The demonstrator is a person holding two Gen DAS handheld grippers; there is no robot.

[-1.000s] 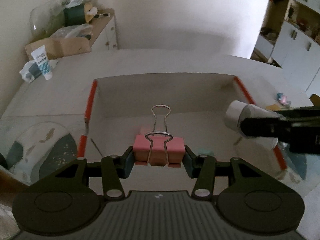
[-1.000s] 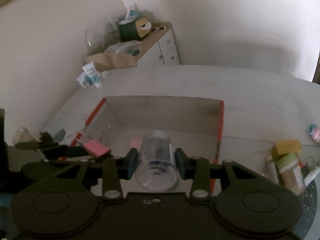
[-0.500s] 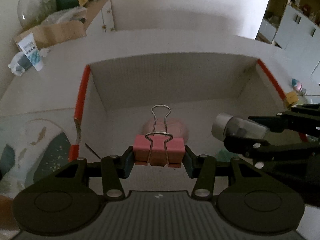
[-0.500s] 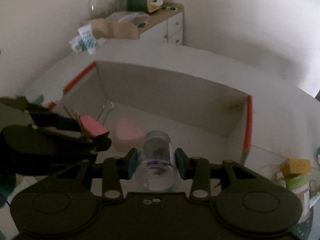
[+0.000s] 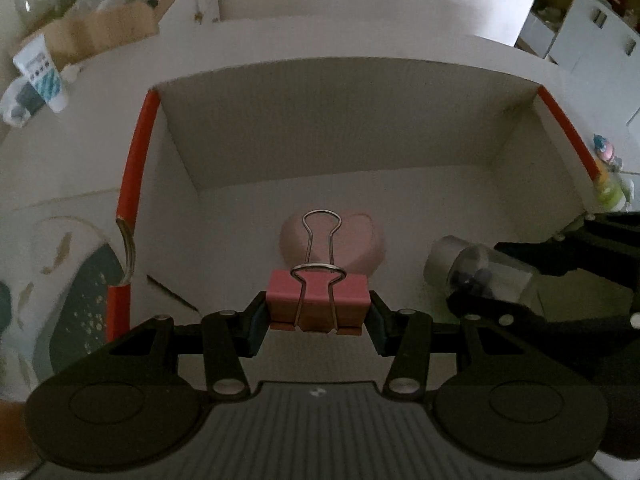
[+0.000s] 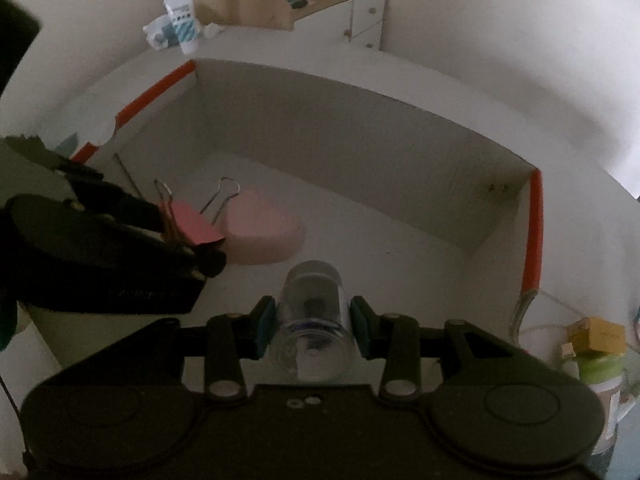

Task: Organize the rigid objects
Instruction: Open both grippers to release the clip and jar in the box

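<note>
Grippers both over the box now, each with something in its grasp. Left gripper [image 5: 318,312] is clamped on a pink binder clip [image 5: 318,302], teal pads pressing its two sides, the wire handles pointing forward and up over the white cardboard box [image 5: 340,128] with its orange-edged rim. Right gripper [image 6: 312,322] is squeezed onto a clear plastic vial [image 6: 312,312] with a pale cap, the vial lying along the fingers, cap end forward; small dark bits show inside it in the left wrist view. Down on the box floor sits a pink heart-shaped object [image 5: 358,242], just beyond the clip's handles and left of the vial, with both grippers held above it. From the right wrist camera the left gripper [image 6: 200,240] comes in from the left edge, clip [image 6: 196,226] sticking out over the heart [image 6: 264,236]. Outside the box, on the right, a yellow block [image 6: 598,334] rests on a green-lidded container [image 6: 600,368]. Back left on the white table [image 5: 80,160], a white tube with blue stripes [image 6: 185,20] stands by a brown cardboard box [image 6: 240,6].
</note>
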